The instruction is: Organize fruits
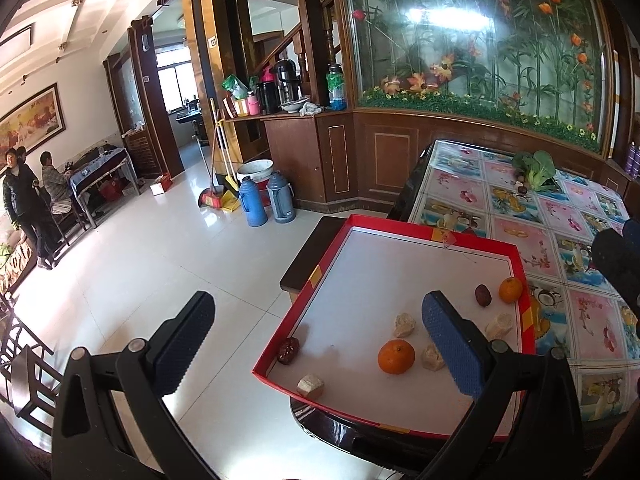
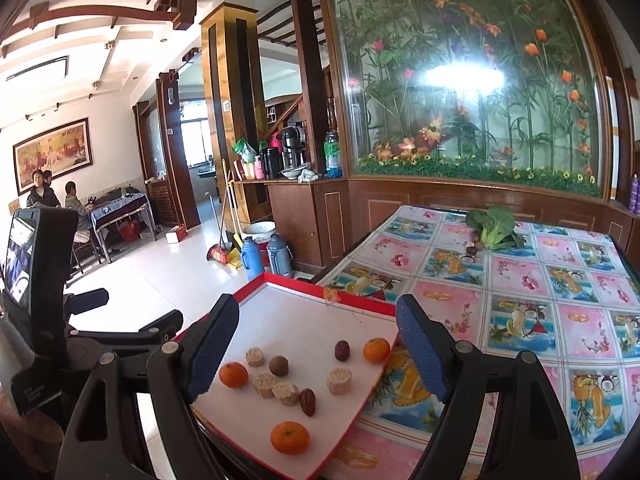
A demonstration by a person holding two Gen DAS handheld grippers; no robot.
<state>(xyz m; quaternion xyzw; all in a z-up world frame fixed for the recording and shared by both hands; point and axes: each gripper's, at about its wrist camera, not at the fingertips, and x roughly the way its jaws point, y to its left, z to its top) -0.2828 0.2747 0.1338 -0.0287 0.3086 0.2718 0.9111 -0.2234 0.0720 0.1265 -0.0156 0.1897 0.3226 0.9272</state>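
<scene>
Oranges [image 2: 290, 437], round and glossy, lie in flat red-rimmed tray [image 2: 296, 282].

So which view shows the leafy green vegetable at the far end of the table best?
The right wrist view: the leafy green vegetable sits larger and nearer the centre, leaves and pale stalk distinct. The left wrist view shows the same vegetable smaller, toward the right edge.

Bright daylight; glare on glass panel [image 2: 464, 76] and floor [image 1: 168, 248]; fisheye edges bent, dark.
</scene>
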